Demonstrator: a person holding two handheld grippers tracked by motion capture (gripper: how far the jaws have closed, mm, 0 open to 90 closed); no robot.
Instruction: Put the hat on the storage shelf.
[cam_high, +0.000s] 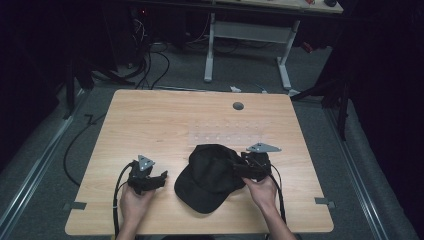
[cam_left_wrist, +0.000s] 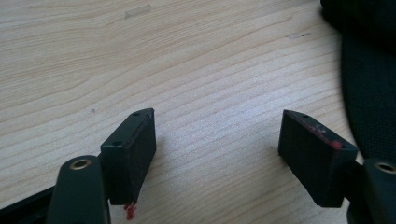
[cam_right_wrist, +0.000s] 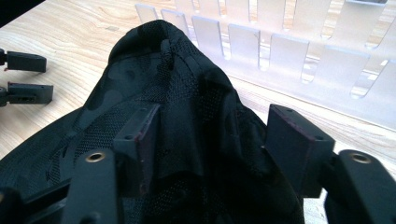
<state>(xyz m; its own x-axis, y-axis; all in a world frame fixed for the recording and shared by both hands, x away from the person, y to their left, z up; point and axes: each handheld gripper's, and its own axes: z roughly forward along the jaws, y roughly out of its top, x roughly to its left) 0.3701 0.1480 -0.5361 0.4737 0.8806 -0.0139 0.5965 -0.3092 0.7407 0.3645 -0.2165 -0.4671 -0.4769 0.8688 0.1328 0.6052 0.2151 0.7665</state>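
Observation:
A black cap (cam_high: 212, 175) lies on the wooden table (cam_high: 165, 120), near the front edge, brim toward the person. My right gripper (cam_high: 241, 168) comes at its right side; in the right gripper view (cam_right_wrist: 210, 135) both pads press a raised fold of the cap's mesh crown (cam_right_wrist: 177, 88). My left gripper (cam_high: 159, 179) rests on the table just left of the cap, jaws wide apart over bare wood (cam_left_wrist: 217, 135). The cap's edge (cam_left_wrist: 369, 93) lies right of its right pad, apart from it. The left gripper (cam_right_wrist: 25, 77) also shows at the far left of the right gripper view.
A pale, see-through slotted sheet (cam_high: 227, 131) lies flat behind the cap (cam_right_wrist: 280, 46). A grey round plug (cam_high: 238, 106) sits near the table's far edge. Tape marks (cam_high: 325, 201) sit at the front corners. A white-legged desk (cam_high: 210, 50) and floor cables stand beyond.

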